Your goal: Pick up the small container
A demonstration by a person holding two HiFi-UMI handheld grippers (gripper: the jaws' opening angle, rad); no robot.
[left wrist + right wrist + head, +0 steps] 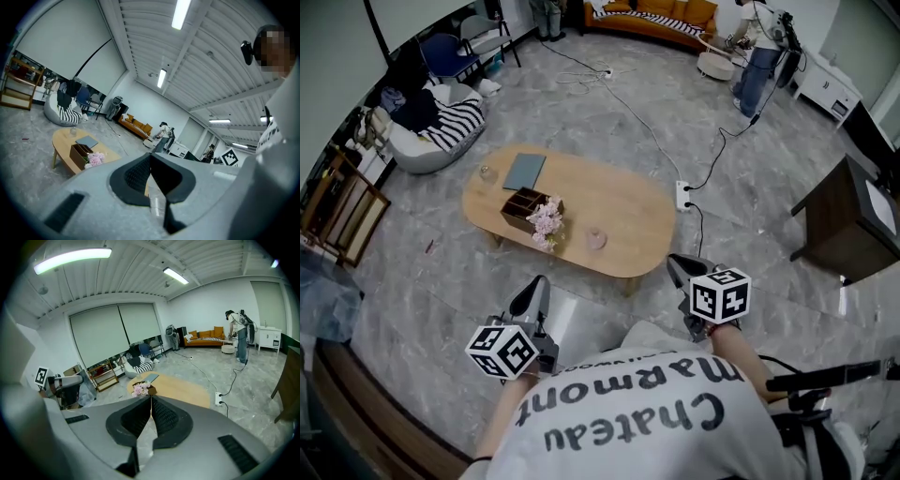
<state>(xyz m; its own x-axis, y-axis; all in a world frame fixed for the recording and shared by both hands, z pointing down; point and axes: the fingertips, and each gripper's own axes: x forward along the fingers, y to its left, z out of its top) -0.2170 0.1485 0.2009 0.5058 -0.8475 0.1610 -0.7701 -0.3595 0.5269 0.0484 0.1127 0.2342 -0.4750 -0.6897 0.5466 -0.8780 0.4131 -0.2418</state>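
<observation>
An oval wooden table (628, 211) stands on the marble floor ahead of me. A small pinkish container (596, 239) sits near its front edge, and a small clear glass one (487, 173) stands at its left end. My left gripper (532, 294) and right gripper (679, 267) hang close to my body, well short of the table. Both are shut with nothing between the jaws. In the left gripper view the closed jaws meet, with the table (61, 138) far off at the left. In the right gripper view the shut jaws point toward the table (183, 388).
On the table lie a grey book (524, 172), a wooden box (525, 208) and pink flowers (547, 223). A power strip (682, 195) with cables lies on the floor to the right. A dark cabinet (848, 220) stands at right, a beanbag (436, 131) at left, and a person (759, 56) far back.
</observation>
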